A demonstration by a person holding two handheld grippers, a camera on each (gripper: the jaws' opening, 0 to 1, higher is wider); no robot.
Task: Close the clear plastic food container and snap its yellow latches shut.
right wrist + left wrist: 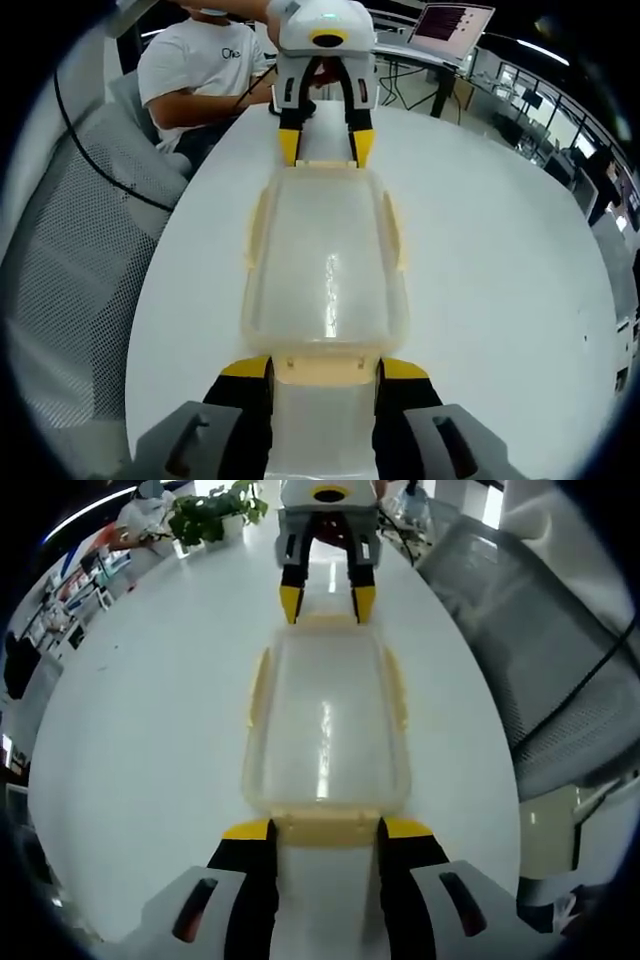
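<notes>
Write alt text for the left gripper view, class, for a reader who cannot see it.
A clear plastic container with its lid on and yellow latches lies lengthwise on a white table. The left gripper brackets its near end latch, jaws open; the right gripper faces it at the far end. A mesh chair stands beside the table.

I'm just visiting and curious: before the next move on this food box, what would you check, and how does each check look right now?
1. Lid on the container: ok, it lies flat on top.
2. Left gripper at the near end latch: ok, jaws stand either side of it.
3. Right gripper at the opposite end latch: ok, same placing.
4. End latches snapped shut: cannot tell.
5. Long side latches: not ok, they look flared outward.
6. Table around it: ok, bare.
</notes>
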